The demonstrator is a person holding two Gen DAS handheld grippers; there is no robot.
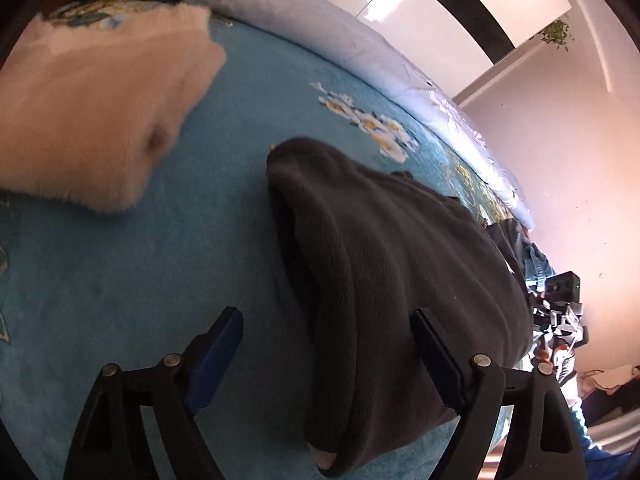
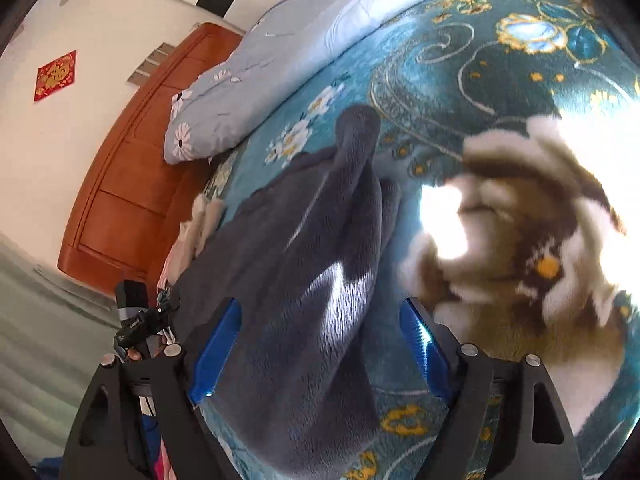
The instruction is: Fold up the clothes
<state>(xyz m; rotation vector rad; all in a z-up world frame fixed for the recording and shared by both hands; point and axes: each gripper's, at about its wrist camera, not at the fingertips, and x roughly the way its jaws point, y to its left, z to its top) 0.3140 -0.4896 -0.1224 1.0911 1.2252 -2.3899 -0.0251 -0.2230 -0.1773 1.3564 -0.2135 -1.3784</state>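
A dark grey fleece garment (image 1: pixel 400 264) lies folded in a long roll on the teal flowered blanket (image 1: pixel 140 260). My left gripper (image 1: pixel 326 320) is open and straddles its near end, the blue pads standing clear on both sides. In the right wrist view the same grey fleece (image 2: pixel 304 280) runs away from me between the wide-set fingers of my right gripper (image 2: pixel 322 308), which is open too. The left blue pad (image 2: pixel 218 348) sits close beside the cloth without pinching it.
A folded cream fuzzy garment (image 1: pixel 92 120) lies at the left. A brown and white fluffy garment (image 2: pixel 520 240) lies to the right of the fleece. A pale blue quilt (image 2: pixel 280 60) is bunched along the far side, with an orange wooden headboard (image 2: pixel 132 180) beyond. More clothes (image 2: pixel 196 228) sit at the bed's edge.
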